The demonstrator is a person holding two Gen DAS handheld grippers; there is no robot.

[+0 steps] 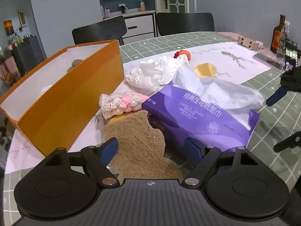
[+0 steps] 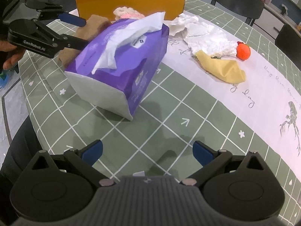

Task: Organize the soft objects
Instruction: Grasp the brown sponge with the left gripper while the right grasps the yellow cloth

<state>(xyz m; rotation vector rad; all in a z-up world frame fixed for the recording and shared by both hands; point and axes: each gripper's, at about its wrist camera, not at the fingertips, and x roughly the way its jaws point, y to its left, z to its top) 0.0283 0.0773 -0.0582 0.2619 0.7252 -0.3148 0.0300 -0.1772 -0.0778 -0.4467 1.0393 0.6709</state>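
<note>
My left gripper (image 1: 150,148) is open, its jaws on either side of a brown fibre pad (image 1: 139,145), which also shows in the right wrist view (image 2: 90,32). The left gripper (image 2: 75,32) shows there beside the purple tissue pack (image 2: 120,64), also in the left wrist view (image 1: 199,120). My right gripper (image 2: 147,151) is open and empty over the green tablecloth. A pink and white knitted piece (image 1: 120,102) lies by the orange box (image 1: 69,98). Crumpled white tissue (image 2: 205,35), a yellow cloth (image 2: 223,68) and an orange knitted ball (image 2: 243,50) lie further out.
The orange box (image 2: 129,1) stands open with something brownish inside (image 1: 76,64). A brown bottle (image 1: 279,33) and small items stand at the table's far right. Two black chairs (image 1: 185,23) are behind the table. A white runner (image 2: 263,101) crosses the tablecloth.
</note>
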